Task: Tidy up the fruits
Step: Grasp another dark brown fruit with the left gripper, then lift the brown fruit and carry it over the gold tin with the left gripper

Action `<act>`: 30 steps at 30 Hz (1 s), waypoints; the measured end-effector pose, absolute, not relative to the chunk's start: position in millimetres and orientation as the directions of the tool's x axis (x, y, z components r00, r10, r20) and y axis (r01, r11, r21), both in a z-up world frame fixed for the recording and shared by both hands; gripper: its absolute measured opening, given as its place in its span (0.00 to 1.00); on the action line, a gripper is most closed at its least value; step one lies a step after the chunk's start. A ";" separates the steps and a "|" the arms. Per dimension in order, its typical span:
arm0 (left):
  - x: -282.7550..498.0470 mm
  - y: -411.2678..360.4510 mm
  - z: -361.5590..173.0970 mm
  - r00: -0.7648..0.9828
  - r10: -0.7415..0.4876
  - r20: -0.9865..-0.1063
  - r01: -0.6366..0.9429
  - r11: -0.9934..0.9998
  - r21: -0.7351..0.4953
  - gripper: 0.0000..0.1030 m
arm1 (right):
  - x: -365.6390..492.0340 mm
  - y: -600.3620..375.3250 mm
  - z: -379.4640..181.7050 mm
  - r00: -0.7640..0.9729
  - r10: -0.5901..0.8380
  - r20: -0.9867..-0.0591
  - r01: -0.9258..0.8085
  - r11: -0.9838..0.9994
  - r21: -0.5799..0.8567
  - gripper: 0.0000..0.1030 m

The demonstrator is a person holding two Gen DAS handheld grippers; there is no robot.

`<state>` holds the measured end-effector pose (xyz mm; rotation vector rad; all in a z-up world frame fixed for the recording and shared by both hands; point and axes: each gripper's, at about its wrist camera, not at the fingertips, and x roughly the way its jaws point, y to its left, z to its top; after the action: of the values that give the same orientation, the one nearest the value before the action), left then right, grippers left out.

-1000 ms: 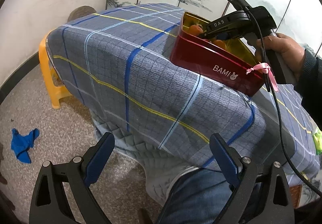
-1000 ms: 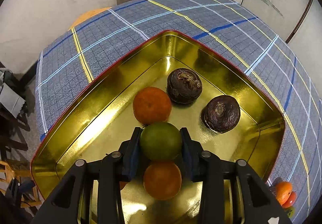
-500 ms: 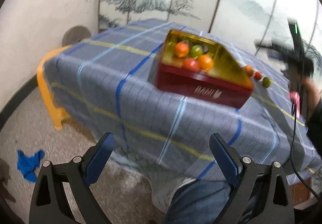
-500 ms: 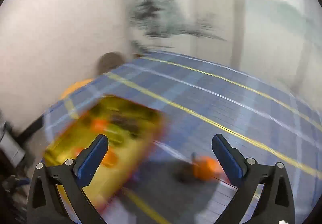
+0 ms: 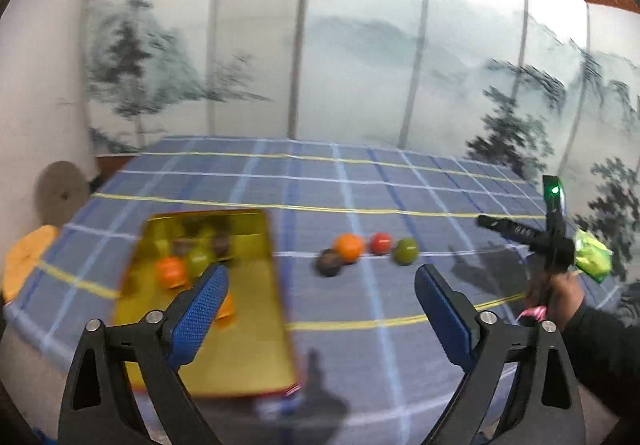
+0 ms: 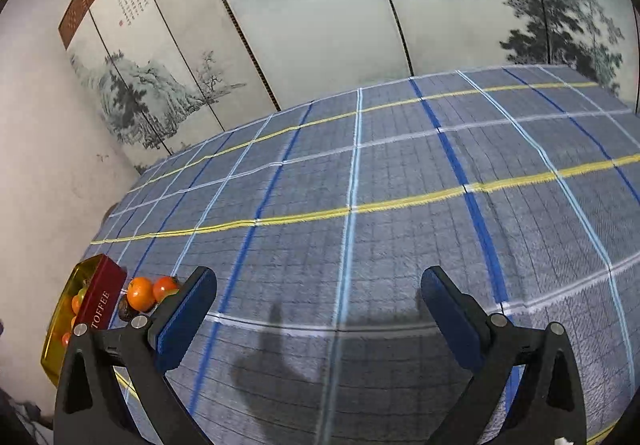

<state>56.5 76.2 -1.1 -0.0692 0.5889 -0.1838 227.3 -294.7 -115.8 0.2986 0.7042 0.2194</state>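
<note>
A gold-lined red tin (image 5: pixel 256 329) sits at the table's near left and holds several fruits, among them an orange (image 5: pixel 171 271) and a green one (image 5: pixel 199 260). To its right on the cloth lie a dark fruit (image 5: pixel 329 263), an orange (image 5: pixel 349 246), a red fruit (image 5: pixel 380 243) and a green fruit (image 5: pixel 405 251). My left gripper (image 5: pixel 320 315) is open and empty above the table's near edge. My right gripper (image 6: pixel 318 309) is open and empty over bare cloth; it also shows in the left wrist view (image 5: pixel 532 235). In the right wrist view the tin (image 6: pixel 100 299) and the orange (image 6: pixel 141 294) lie far left.
A blue checked cloth (image 6: pixel 400 185) covers the table. A painted folding screen (image 6: pixel 320 5) stands behind it. A green packet (image 5: pixel 594 255) lies at the right edge of the table. A yellow stool (image 5: pixel 24 261) stands to the left.
My right gripper let go of the green fruit in the tin, opened, and swung away to the right over bare cloth. My left gripper rose and now looks across the tabletop.
</note>
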 end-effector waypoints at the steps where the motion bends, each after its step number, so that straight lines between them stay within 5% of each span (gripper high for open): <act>1: 68.9 66.3 -4.0 0.808 -0.194 -0.557 0.163 0.981 -0.104 0.89 | 226.6 -297.5 -119.6 0.742 0.300 -0.600 -0.096 0.933 0.347 0.99; 7: 138.8 18.0 -40.2 0.704 -0.171 -0.689 0.239 0.971 0.003 0.80 | 218.2 -313.4 -127.6 0.748 0.384 -0.542 -0.125 0.882 0.454 0.99; 12: 198.5 5.4 -76.9 0.497 -0.177 -0.850 0.302 0.953 -0.021 0.71 | 217.3 -319.9 -128.9 0.752 0.407 -0.518 -0.131 0.862 0.489 0.99; 22: 239.5 -1.2 -107.7 0.358 -0.031 -0.933 0.440 0.887 0.140 0.65 | 214.5 -319.2 -128.7 0.755 0.422 -0.502 -0.149 0.856 0.495 0.99; 27: 249.4 10.6 -113.9 0.325 -0.090 -0.942 0.431 0.900 0.062 0.53 | 214.7 -319.6 -129.0 0.753 0.422 -0.505 -0.149 0.856 0.494 1.00; 30: 252.7 16.0 -111.9 0.313 -0.116 -0.943 0.415 0.909 0.026 0.36 | 215.2 -320.1 -128.9 0.752 0.422 -0.507 -0.150 0.857 0.493 0.99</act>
<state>252.7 16.0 -111.9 0.2852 1.2058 -0.3566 215.2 -320.1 -128.9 0.4457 0.6506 0.3239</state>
